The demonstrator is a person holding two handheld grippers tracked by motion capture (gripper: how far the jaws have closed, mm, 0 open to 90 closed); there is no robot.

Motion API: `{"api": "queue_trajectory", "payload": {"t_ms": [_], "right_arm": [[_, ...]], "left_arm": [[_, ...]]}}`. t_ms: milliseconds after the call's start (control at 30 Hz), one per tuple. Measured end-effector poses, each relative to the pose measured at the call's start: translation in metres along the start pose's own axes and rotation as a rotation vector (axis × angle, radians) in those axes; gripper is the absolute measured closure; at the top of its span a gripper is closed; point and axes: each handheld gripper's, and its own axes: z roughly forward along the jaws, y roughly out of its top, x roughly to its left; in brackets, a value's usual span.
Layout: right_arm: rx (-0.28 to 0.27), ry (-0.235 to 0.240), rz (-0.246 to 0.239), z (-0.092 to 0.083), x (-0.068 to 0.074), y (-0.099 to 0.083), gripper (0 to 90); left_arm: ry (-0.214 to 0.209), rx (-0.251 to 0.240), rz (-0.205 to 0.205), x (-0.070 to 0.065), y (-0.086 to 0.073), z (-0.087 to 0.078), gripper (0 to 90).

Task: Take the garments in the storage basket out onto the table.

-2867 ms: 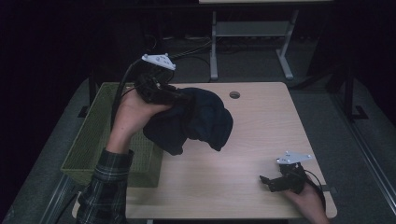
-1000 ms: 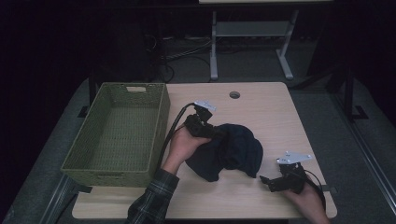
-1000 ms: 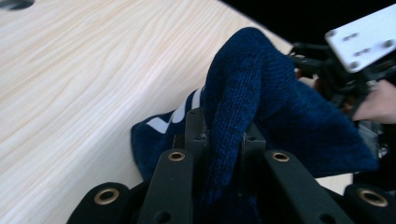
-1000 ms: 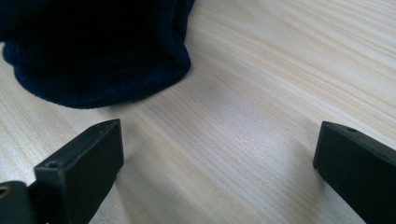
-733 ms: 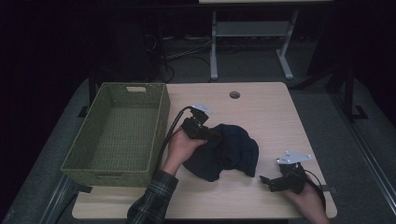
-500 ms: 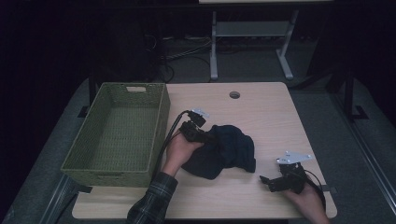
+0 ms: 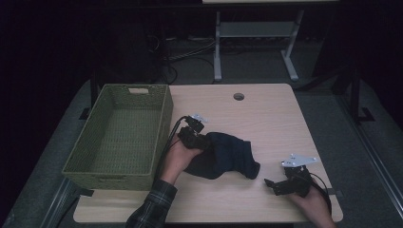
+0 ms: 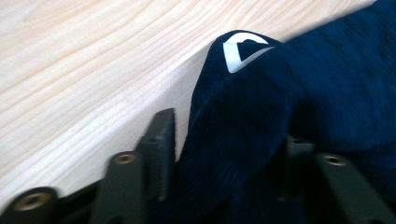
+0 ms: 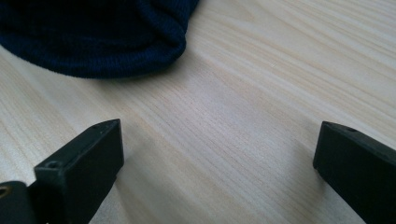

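Garment [image 7: 223, 159] now out of basket [image 7: 119, 137], bunched mid-surface [image 7: 266, 114]; left tongs [image 7: 206, 141] just been opening w/ cloth between, grip looks let go; right tongs [image 7: 271, 184] spread, idle nearby; spreading/folding prob. left.

Plaid sleeve [image 7: 151, 209]; black claw [image 7: 200, 140] with grey plate, trailing cable.

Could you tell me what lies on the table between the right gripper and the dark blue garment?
Nothing: bare wooden table separates the right gripper from the dark blue garment, as the right gripper view shows; the high view agrees.
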Motion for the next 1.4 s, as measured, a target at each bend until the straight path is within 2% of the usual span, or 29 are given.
{"api": "queue_trajectory", "payload": {"t_ms": [133, 333, 533, 700, 733, 800, 900, 1000, 1167, 1300, 1400], "right_arm": [[0.000, 0.000, 0.000, 0.000, 0.000, 0.000, 1.4], [0.000, 0.000, 0.000, 0.000, 0.000, 0.000, 1.4], [0.002, 0.001, 0.004, 0.000, 0.000, 0.000, 1.4], [-0.001, -0.001, 0.002, 0.000, 0.000, 0.000, 1.4], [-0.002, 0.000, 0.004, 0.000, 0.000, 0.000, 1.4], [-0.001, 0.000, 0.002, 0.000, 0.000, 0.000, 1.4], [0.000, 0.000, 0.001, 0.000, 0.000, 0.000, 1.4], [-0.001, 0.002, 0.002, 0.000, 0.000, 0.000, 1.4], [0.000, 0.002, 0.000, 0.000, 0.000, 0.000, 1.4], [0.000, 0.000, 0.002, 0.000, 0.000, 0.000, 1.4], [0.000, 0.000, 0.000, 0.000, 0.000, 0.000, 1.4]], "left_arm": [[0.026, 0.019, 0.034, -0.010, -0.002, -0.015, 37.5], [0.053, 0.034, 0.043, -0.018, -0.011, -0.030, 27.9], [0.098, 0.020, 0.066, -0.028, -0.021, -0.046, 26.0], [0.123, -0.009, 0.060, -0.027, -0.025, -0.062, 26.1], [0.121, -0.014, 0.059, -0.026, -0.026, -0.066, 27.6], [0.106, -0.027, 0.056, -0.026, -0.030, -0.072, 41.1], [0.059, -0.023, 0.062, -0.027, -0.036, -0.076, 58.9], [0.041, -0.019, 0.075, -0.034, -0.042, -0.073, 72.2], [0.002, -0.008, 0.082, -0.044, -0.051, -0.064, 89.0], [0.010, 0.008, 0.099, -0.055, -0.056, -0.057, 89.9], [0.025, -0.002, 0.097, -0.060, -0.061, -0.048, 89.9]]}}
